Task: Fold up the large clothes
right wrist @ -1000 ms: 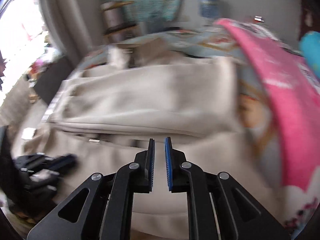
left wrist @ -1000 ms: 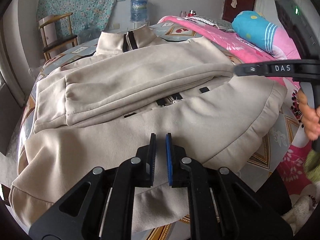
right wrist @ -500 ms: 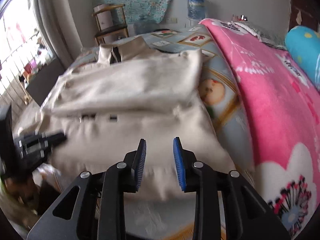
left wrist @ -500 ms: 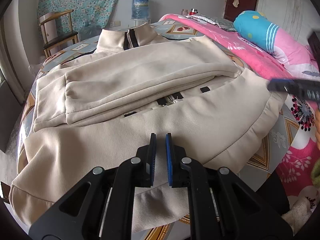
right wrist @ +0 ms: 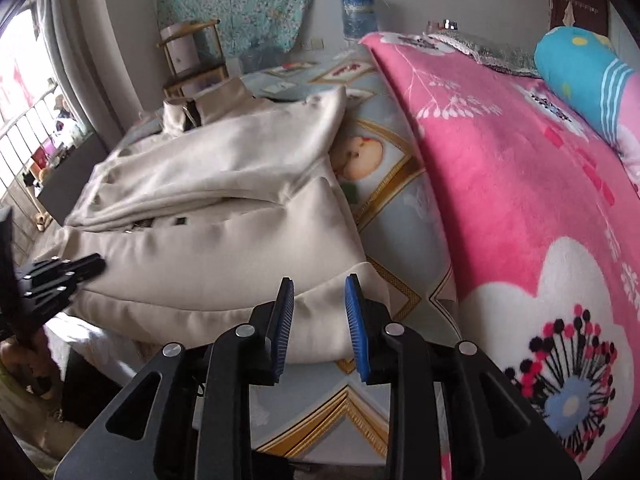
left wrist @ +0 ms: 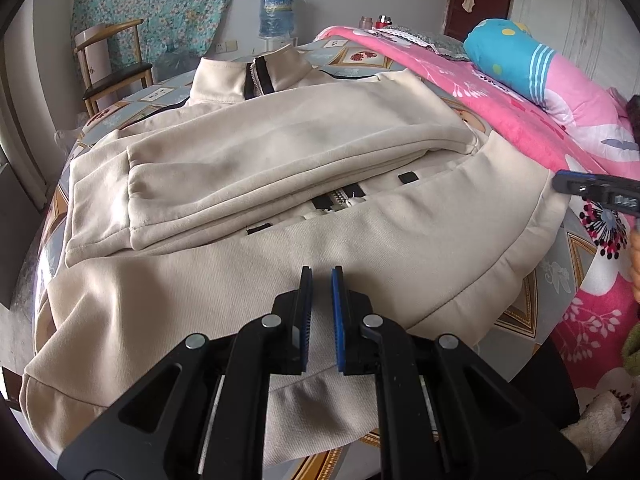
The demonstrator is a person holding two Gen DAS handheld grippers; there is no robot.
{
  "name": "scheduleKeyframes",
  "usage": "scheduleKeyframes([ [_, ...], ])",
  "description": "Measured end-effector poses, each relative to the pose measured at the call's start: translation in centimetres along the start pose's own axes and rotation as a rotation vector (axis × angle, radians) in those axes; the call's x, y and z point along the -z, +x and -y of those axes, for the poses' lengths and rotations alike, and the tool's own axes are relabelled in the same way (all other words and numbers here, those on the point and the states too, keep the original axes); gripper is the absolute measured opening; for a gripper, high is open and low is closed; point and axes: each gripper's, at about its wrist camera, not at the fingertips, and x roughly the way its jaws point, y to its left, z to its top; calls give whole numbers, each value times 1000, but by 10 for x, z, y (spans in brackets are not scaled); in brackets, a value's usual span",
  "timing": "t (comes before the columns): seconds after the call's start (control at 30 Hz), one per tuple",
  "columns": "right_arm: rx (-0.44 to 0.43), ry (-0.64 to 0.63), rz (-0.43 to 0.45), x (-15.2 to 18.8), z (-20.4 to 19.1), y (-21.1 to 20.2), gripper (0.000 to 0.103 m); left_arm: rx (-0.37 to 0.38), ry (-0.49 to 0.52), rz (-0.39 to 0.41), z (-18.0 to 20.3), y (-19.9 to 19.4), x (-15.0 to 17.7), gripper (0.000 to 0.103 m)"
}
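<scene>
We see a cream zip-up jacket [left wrist: 280, 168] spread across the near part of a bed [right wrist: 400, 216] covered by a pale blue sheet with gold-framed picture panels. Its stand-up collar [left wrist: 248, 76] points toward the far edge of the bed, and both sleeves are folded across the chest, one stacked on the other. Below the sleeves, a short stretch of the zipper [left wrist: 340, 200] shows between the front panels. The hem hangs over the near edge of the bed.

Our left gripper [left wrist: 320, 292] hovers over the lower front of the jacket near that near edge, its jaws pressed almost together with only a thin slit between the blue pads; no cloth is caught between them. Our right gripper [right wrist: 319, 304] is at the jacket's hem corner on the right side of the garment, jaws spread apart, and the cream fabric shows through the gap; we cannot tell whether the pads touch it.

A pink floral blanket [right wrist: 520, 200] covers the right side of the bed, just beside the jacket, with a blue and pink bolster pillow [left wrist: 516, 60] lying on it. Beyond the far edge stand a wooden chair [left wrist: 112, 68] and a blue water jug [left wrist: 277, 12].
</scene>
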Motion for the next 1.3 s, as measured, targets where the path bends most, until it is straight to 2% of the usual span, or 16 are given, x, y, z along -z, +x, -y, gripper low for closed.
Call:
scheduleKeyframes([
  [0.13,-6,27,-38,-4,8,7,24,5,-1,-2,0,0,0,9],
  [0.27,20,-38,11,-14,-13,-9,23,0,4,8,1,-1,2,9],
  [0.37,20,-50,43,-26,-22,-2,23,-7,6,10,2,-1,3,9],
  [0.47,57,-4,-14,-31,-11,29,23,-6,12,5,3,-1,3,9],
  [0.5,38,50,-36,-31,-3,37,22,-6,14,2,3,-1,3,9],
  [0.57,32,71,-31,-34,-6,27,22,-10,21,-2,4,-1,2,9],
  [0.63,-18,57,3,-34,-21,7,22,-11,24,-2,4,-2,2,9],
  [0.73,-201,-31,70,-27,-62,-22,22,-2,14,-1,2,-2,2,9],
  [0.8,-309,-92,67,-21,-87,-23,22,6,13,1,1,-2,2,9],
  [0.83,-331,-108,55,-17,-95,-19,22,13,10,0,0,-2,2,9],
  [0.93,-304,-139,-104,0,-115,27,22,46,-17,-6,-6,-2,1,9],
  [0.97,-316,-115,-86,1,-112,30,22,59,-30,-10,-8,-1,1,9],
  [1.03,-298,-91,-121,-5,-115,30,22,91,-63,-17,-14,-1,0,9],
  [1.07,-302,-97,-94,-9,-120,23,22,104,-78,-18,-16,-1,-1,9],
  [1.2,-451,-202,-1,-10,-158,-3,22,163,-144,-20,-26,0,0,9],
  [1.3,-464,-270,-37,-4,-183,17,22,227,-224,-25,-38,2,1,9],
])
